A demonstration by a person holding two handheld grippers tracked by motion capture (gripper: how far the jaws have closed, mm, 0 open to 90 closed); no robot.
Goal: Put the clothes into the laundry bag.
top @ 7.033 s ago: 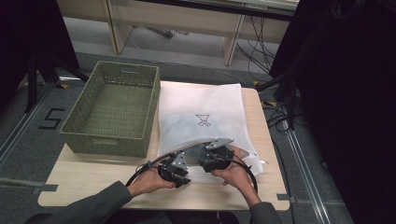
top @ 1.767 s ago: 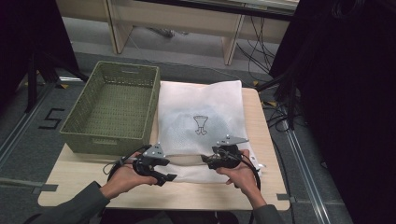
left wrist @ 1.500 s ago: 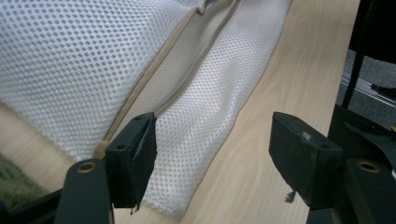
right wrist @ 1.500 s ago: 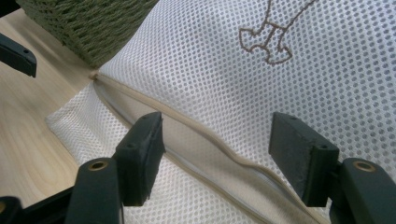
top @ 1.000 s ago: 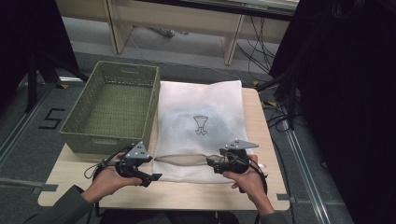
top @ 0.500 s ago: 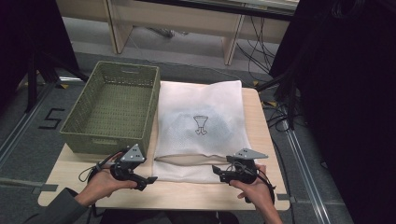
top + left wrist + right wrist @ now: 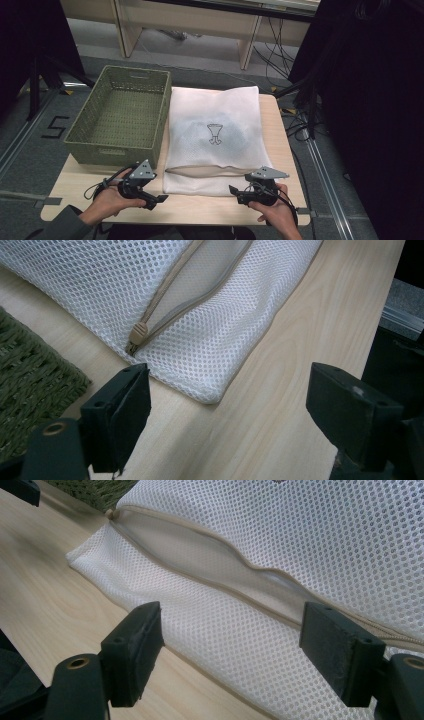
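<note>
where two tools (image 7: 159,198) (image 7: 234,190) gape empty: one mesh bag (image 7: 215,135), one basket (image 7: 120,117)

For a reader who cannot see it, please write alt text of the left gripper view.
A white mesh laundry bag lies on a light wooden table, its beige zipper open and the zipper pull near the bag's corner. The left gripper is open just short of that corner, with a green woven basket beside it.

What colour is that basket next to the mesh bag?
Olive green, woven basket; clearest in the high view.
</note>
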